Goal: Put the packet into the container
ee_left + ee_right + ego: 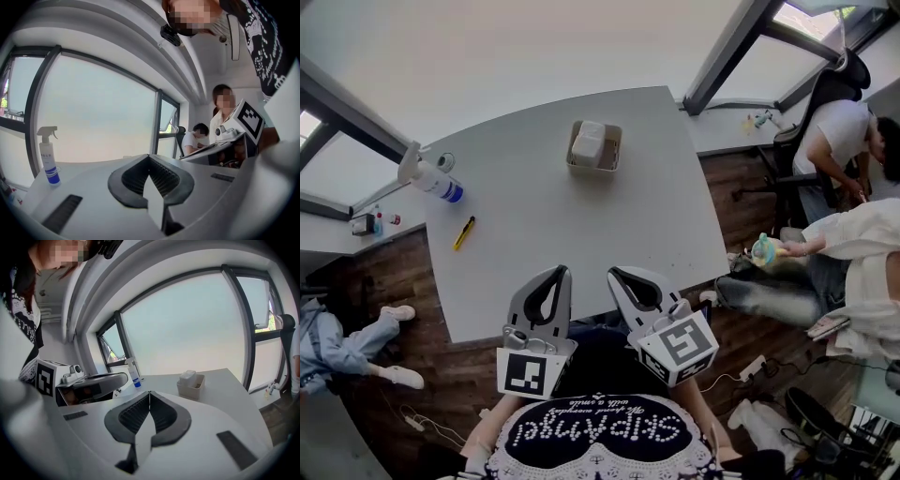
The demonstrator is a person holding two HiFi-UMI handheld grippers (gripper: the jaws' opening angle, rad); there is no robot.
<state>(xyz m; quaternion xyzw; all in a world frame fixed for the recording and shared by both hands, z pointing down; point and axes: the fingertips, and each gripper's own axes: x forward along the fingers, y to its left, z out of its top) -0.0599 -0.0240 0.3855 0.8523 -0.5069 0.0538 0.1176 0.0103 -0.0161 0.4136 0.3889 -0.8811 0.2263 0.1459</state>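
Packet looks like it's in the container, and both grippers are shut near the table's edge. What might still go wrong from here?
The packet stands above the rim of the container, so a nudge may tip it out. The spray bottle stands close to the edge of the table; a wide swing of the left gripper might knock it off.

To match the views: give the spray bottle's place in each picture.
Head view: spray bottle at the table's far left corner.
Left gripper view: spray bottle upright at far left.
Right gripper view: spray bottle left of centre, left of the container.
Shared landmark: the table it stands on.
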